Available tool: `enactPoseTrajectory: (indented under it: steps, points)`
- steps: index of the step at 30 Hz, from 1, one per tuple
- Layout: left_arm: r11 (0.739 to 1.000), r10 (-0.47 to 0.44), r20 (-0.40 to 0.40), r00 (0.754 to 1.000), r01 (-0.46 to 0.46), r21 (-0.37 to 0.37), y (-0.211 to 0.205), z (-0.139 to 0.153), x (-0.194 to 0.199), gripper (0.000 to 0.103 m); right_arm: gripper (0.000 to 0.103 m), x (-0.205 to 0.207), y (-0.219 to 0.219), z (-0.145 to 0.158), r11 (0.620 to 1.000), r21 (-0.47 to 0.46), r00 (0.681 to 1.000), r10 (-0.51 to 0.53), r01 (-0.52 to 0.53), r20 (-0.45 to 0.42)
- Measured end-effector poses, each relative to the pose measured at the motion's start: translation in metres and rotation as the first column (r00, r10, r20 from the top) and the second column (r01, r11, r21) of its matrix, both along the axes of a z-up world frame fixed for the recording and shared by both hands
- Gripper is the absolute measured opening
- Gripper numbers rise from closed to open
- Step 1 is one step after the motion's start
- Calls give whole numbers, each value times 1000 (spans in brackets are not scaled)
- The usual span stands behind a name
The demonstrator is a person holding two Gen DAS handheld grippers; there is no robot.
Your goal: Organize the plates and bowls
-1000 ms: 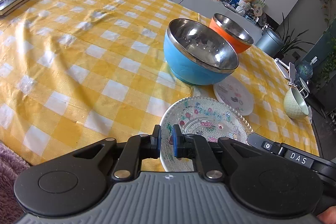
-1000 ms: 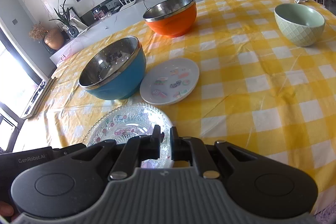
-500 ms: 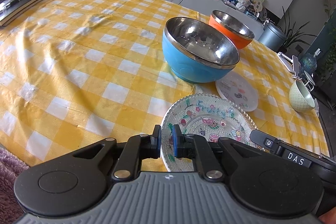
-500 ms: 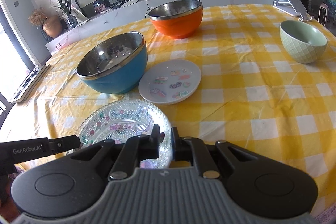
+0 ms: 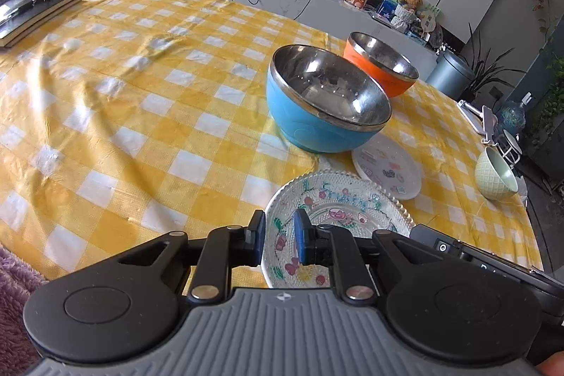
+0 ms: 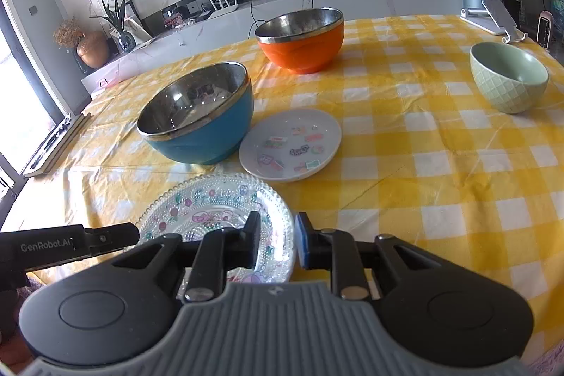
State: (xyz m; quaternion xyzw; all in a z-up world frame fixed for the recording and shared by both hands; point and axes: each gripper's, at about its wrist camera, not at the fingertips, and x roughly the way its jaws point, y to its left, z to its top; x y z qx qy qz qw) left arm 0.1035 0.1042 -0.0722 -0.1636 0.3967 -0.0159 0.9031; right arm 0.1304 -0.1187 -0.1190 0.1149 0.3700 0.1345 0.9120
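Yellow-check table point(image 6: 405, 199) w/ 3 bowls point(image 6: 197, 118), 2 plates point(image 6: 290, 143).

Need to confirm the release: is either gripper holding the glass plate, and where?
Neither: both sets of jaws are opening around the glass plate's opposite rim edges, pads clear.

Three bowls lie beyond the tongs: a blue steel-lined bowl point(image 6: 197, 122), an orange steel-lined bowl point(image 6: 301, 39), a pale green ceramic bowl point(image 6: 507, 81). Two plates: a clear beaded glass plate point(image 6: 197, 210) nearest, a white stickered plate point(image 6: 290, 143) just past it.
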Motion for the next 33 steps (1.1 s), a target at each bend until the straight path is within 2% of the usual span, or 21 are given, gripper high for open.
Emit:
enactPoseTrajectory:
  steps: [3, 6, 10, 14, 18, 21, 25, 28, 33]
  points:
    - [1000, 3, 32, 999, -3, -3, -4, 11, -2, 21, 25, -3, -4, 5, 1000, 4, 1000, -6, 6, 16]
    - [999, -15, 38, 999, 17, -52, -10, 19, 0, 24, 27, -6, -8, 11, 1000, 7, 999, -14, 14, 36]
    - [998, -42, 56, 998, 44, -37, -26, 29, 7, 26, 34, -9, -11, 23, 1000, -20, 998, -20, 22, 68]
    - [996, -77, 52, 996, 79, -46, -42, 34, 24, 30, 35, -2, -19, 40, 1000, -15, 997, -7, 8, 71]
    - [994, -86, 20, 996, 88, -69, -53, 28, 44, 30, 35, 22, -24, 49, 997, -70, 1000, -24, 24, 2]
    - [994, -84, -6, 996, 84, -64, -58, 19, 58, 30, 35, 42, -29, 49, 997, -74, 999, -22, 20, -25]
    - [997, -66, -34, 997, 64, -47, -64, 7, 75, 31, 35, 65, -36, 40, 999, -19, 996, -33, 32, -78]
    - [998, -59, -36, 998, 59, -18, -68, 2, 84, 38, 34, 77, -40, 27, 998, 41, 991, -51, 57, -122]
    - [998, -63, -57, 996, 63, 1, -76, -8, 95, 38, 29, 88, -45, 7, 991, 99, 984, -74, 91, -164]
